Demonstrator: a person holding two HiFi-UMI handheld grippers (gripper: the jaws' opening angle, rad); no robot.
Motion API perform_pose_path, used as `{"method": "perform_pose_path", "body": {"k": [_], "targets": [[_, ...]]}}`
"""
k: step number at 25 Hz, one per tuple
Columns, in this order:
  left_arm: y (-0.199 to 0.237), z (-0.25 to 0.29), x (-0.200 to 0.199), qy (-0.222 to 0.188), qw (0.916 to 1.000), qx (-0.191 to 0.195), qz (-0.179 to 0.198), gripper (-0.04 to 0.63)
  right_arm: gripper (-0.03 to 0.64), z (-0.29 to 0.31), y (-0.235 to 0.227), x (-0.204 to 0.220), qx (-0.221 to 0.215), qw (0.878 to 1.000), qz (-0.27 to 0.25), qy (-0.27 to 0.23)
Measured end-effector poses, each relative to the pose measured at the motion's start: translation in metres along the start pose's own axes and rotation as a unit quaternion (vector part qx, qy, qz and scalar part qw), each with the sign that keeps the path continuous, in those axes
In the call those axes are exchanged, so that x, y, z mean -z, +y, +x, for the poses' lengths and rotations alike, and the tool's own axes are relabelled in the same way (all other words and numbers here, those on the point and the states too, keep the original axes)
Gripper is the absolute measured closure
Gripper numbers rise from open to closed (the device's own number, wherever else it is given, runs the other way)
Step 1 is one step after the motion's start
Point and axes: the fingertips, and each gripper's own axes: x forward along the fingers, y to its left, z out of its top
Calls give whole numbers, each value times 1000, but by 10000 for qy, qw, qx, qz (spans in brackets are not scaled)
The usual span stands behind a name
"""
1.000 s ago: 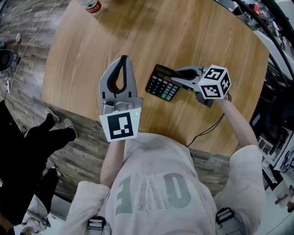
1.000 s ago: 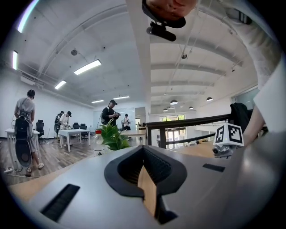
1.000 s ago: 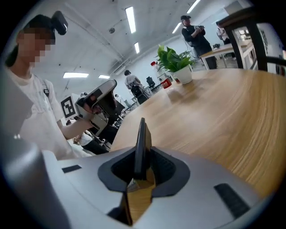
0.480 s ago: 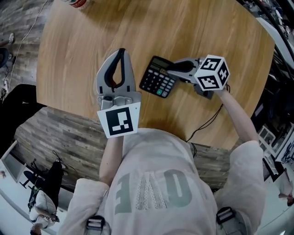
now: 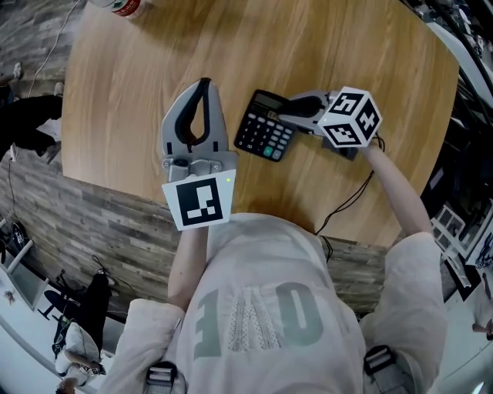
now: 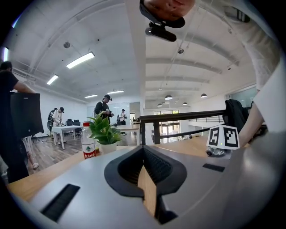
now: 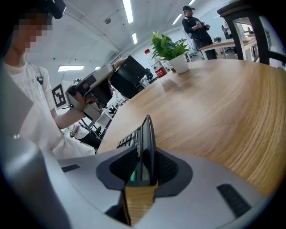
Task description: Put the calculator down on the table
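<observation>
A black calculator (image 5: 266, 132) lies on the round wooden table (image 5: 154, 69), keys up, right of centre. Its near end sits between the jaws of my right gripper (image 5: 296, 111), which reaches in from the right. In the right gripper view the calculator (image 7: 145, 143) stands edge-on between the pads of that gripper (image 7: 143, 167). The jaws are opening, and a thin gap shows on the key side. My left gripper (image 5: 203, 83) hovers left of the calculator, apart from it. Its tips meet, shut on nothing (image 6: 144, 150).
A water bottle (image 5: 123, 6) stands at the table's far left edge, next to a potted plant (image 6: 103, 132). A black cable (image 5: 347, 204) trails over the near right edge. People stand at desks in the background. Wooden floor lies to the left.
The whole scene has slid slightly up and left in the head view. The right gripper and the calculator have settled a little lower onto the table. The left gripper has barely moved.
</observation>
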Motion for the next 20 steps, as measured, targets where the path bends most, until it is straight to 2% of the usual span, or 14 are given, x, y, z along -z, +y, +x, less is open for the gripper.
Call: {"method": "perform_pose_path", "body": {"k": [8,16,18,20], "targets": [[4,-11,-12,-160,9998,-58,70,586,494,-1,-6,-4,261,9996,-117,77],[8,-26,-28,-381,9990,-19,228,586,439,-1,-9,-17,1250,9872,-922,350],[8,-29,-33,-405,9986,36,345,586,439,-1,-10,-20,1536,9820,-1036,365],[6,-33,-40,-470,9980,71,426,586,408,-4,-12,-22,1798,9777,-1027,346]]}}
